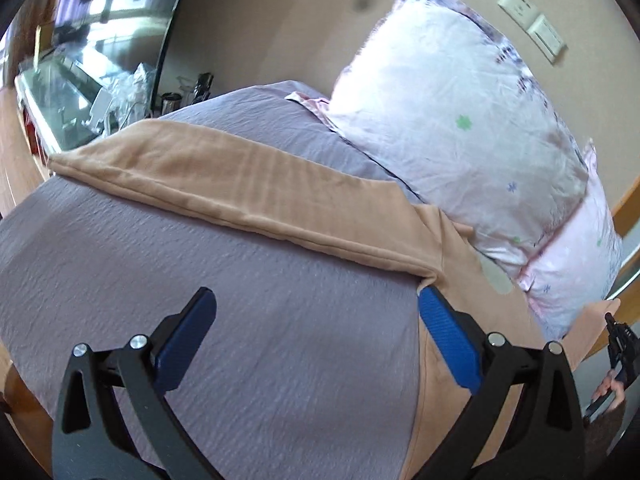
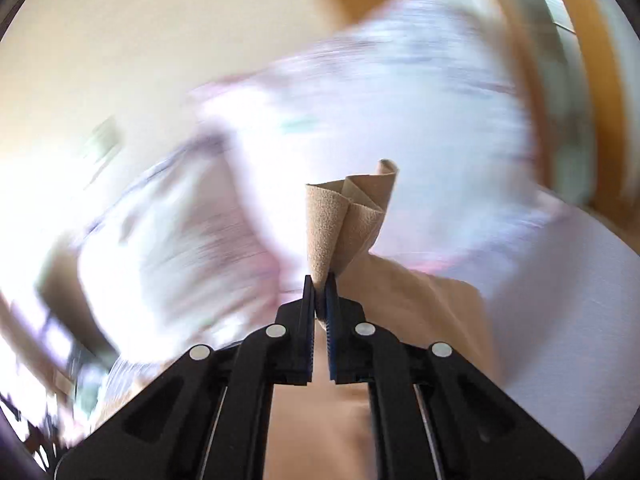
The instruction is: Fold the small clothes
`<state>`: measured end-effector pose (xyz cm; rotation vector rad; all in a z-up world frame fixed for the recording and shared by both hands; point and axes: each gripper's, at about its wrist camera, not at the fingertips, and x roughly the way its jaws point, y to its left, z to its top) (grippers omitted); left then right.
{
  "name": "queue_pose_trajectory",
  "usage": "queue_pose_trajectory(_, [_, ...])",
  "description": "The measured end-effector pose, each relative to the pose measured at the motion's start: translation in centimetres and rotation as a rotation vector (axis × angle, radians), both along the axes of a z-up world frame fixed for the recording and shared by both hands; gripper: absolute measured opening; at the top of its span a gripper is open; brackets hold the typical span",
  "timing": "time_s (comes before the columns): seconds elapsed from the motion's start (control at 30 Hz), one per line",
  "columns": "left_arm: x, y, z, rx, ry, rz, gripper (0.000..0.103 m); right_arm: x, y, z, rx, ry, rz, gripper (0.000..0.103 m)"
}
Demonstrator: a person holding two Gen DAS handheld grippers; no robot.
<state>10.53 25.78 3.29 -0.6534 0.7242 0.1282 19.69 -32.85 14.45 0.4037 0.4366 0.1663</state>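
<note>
A tan garment lies on the purple bed cover, one long part stretched to the far left, the rest running down the right side. My left gripper is open and empty, low over the cover; its right finger touches the garment's edge. My right gripper is shut on a bunched fold of the tan garment and holds it up; it also shows at the right edge of the left wrist view. The right wrist view is blurred by motion.
Two pale floral pillows lean against the wall at the head of the bed. A glass-topped desk with bottles and clutter stands beyond the bed's far left. Wall switches are at the upper right. A wooden bed frame runs along the right.
</note>
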Motion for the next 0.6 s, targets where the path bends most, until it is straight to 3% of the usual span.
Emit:
queue_pose_trajectory(0.07, [-0.1,1.9,-0.7,-0.09,0.003,0.037,0.095,0.8,8.5,-0.3,-0.061,-0.021,0.186,0.005])
queue_pose_trajectory(0.1, [0.0,2.7,-1.1,-0.134,0.006,0.056,0.093,1.4,12.5,-1.2,-0.088,0.009,0.277,0.005])
queue_pose_trajectory(0.17, [0.0,4.1,-1.9,-0.184,0.026,0.109,0.091,2.7,19.7,-4.4,-0.142,0.161,0.461,0.007])
queue_pose_trajectory(0.23, [-0.3,5.4,-2.4,-0.231,0.021,0.155,0.087,3.6,23.9,-7.1,-0.164,0.285,0.546,0.007])
queue_pose_trajectory(0.33, [-0.4,6.9,-2.4,-0.256,0.026,0.201,0.086,4.3,25.5,-9.3,-0.115,0.33,0.564,0.008])
queue_pose_trajectory(0.5, [0.6,9.3,-2.5,-0.293,0.05,0.272,0.073,4.4,22.8,-10.4,-0.041,0.388,0.543,0.011])
queue_pose_trajectory(0.6, [1.2,11.2,-2.8,-0.332,0.065,0.345,0.055,3.2,21.2,-9.5,-0.024,0.362,0.523,0.036])
